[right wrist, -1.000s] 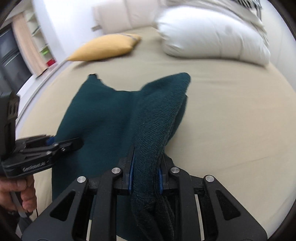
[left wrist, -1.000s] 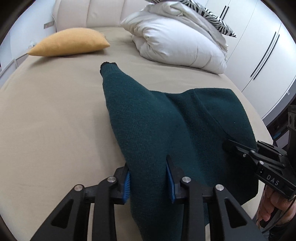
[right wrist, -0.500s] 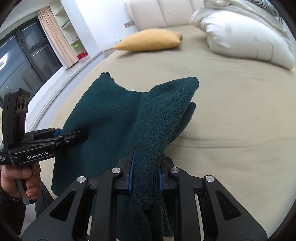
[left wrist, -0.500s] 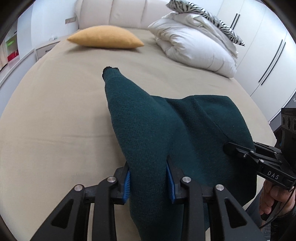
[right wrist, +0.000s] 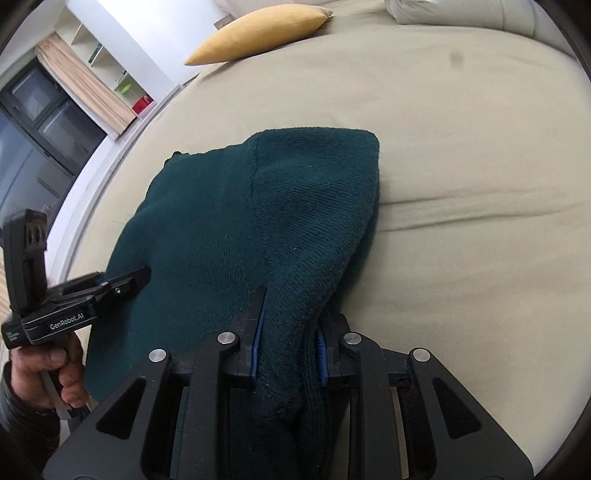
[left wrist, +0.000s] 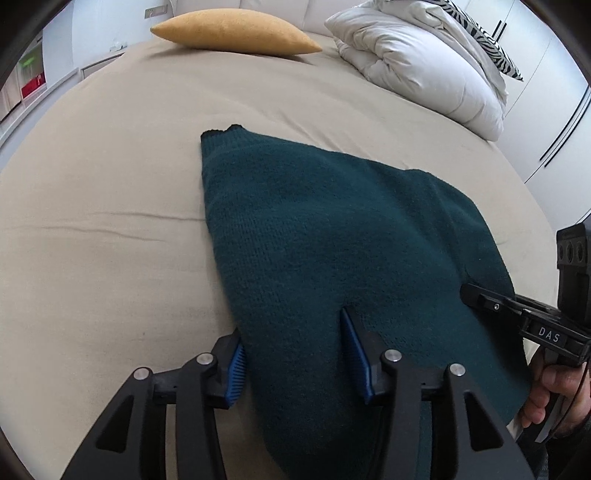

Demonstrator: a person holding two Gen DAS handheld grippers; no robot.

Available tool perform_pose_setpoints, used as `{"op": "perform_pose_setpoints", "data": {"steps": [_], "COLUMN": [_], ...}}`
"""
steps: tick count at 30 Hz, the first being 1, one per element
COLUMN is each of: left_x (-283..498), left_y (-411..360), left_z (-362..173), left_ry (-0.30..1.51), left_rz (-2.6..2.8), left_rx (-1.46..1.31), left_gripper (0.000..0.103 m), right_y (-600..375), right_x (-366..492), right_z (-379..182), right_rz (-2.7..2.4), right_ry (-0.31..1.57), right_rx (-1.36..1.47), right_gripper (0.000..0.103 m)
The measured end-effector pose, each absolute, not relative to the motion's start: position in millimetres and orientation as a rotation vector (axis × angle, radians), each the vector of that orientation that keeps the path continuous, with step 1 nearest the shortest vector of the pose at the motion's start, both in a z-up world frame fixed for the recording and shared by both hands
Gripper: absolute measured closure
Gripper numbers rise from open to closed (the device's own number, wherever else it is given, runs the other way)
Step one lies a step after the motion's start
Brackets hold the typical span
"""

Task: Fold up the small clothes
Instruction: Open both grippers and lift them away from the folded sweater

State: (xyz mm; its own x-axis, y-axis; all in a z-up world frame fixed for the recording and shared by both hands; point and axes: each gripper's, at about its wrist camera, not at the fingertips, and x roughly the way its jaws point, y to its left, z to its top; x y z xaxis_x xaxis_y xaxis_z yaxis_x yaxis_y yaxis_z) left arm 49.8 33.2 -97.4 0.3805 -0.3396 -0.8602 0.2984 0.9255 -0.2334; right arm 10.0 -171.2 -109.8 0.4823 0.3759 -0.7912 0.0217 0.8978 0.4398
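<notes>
A dark green knitted sweater [left wrist: 314, 229] lies on the beige bed [left wrist: 92, 258], spreading toward the near edge. In the left wrist view my left gripper [left wrist: 291, 332] straddles its near left part. The jaws are opening, the blue pads stand off the knit, and the cloth lies loose between them. My right gripper [right wrist: 293, 306] is shut on a bunched fold of the sweater [right wrist: 221, 221] at its right side. Each gripper shows in the other's view: the right gripper [left wrist: 476, 291] at the far right, the left gripper [right wrist: 122, 284] at the far left, each held by a hand.
A yellow cushion [left wrist: 236, 31] lies at the head of the bed beside a white duvet [left wrist: 424, 62] with a zebra-striped cloth on it. White wardrobe doors [left wrist: 554, 110] stand to the right. A dark window and curtain [right wrist: 85, 85] are to the left.
Both grippers have come down toward the bed with the sweater, which now lies flatter. The left jaws have spread and let go of the knit; the right still grips its fold.
</notes>
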Motion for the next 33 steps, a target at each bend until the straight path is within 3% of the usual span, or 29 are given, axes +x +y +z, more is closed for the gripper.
{"op": "perform_pose_setpoints", "data": {"steps": [5, 8, 10, 12, 18, 20, 25, 27, 30, 33], "left_x": [37, 36, 31, 24, -21, -37, -82, -104, -133, -151], "left_y": [29, 31, 40, 42, 56, 62, 59, 54, 46, 47], "left_z": [-96, -92, -87, -79, -38, -23, 31, 58, 88, 109], "left_ry": [1.086, 1.069, 1.065, 1.052, 0.884, 0.816, 0.561, 0.439, 0.288, 0.205], "left_rz": [-0.379, -0.354, -0.355, -0.338, -0.268, -0.247, -0.171, -0.111, -0.073, -0.028], "left_rx": [-0.014, -0.02, -0.06, -0.061, -0.059, -0.077, -0.01, 0.041, 0.104, 0.095], "left_gripper": [0.047, 0.037, 0.037, 0.037, 0.037, 0.032, 0.0, 0.0, 0.0, 0.0], "right_y": [-183, -185, -193, -196, -233, -245, -242, -229, -213, -195], "right_x": [4, -1, -14, -23, -65, -82, -125, -135, -158, -187], "right_z": [-121, -119, -112, -104, -75, -61, -1, 32, 74, 109], "right_rz": [0.258, 0.249, 0.23, 0.165, -0.062, -0.101, -0.132, -0.151, -0.19, -0.262], "right_ry": [0.99, 0.971, 0.959, 0.955, 0.859, 0.813, 0.631, 0.54, 0.376, 0.208], "right_rx": [0.491, 0.512, 0.537, 0.521, 0.507, 0.532, 0.425, 0.361, 0.277, 0.19], "right_gripper": [0.084, 0.082, 0.074, 0.047, 0.044, 0.044, 0.042, 0.02, 0.0, 0.0]}}
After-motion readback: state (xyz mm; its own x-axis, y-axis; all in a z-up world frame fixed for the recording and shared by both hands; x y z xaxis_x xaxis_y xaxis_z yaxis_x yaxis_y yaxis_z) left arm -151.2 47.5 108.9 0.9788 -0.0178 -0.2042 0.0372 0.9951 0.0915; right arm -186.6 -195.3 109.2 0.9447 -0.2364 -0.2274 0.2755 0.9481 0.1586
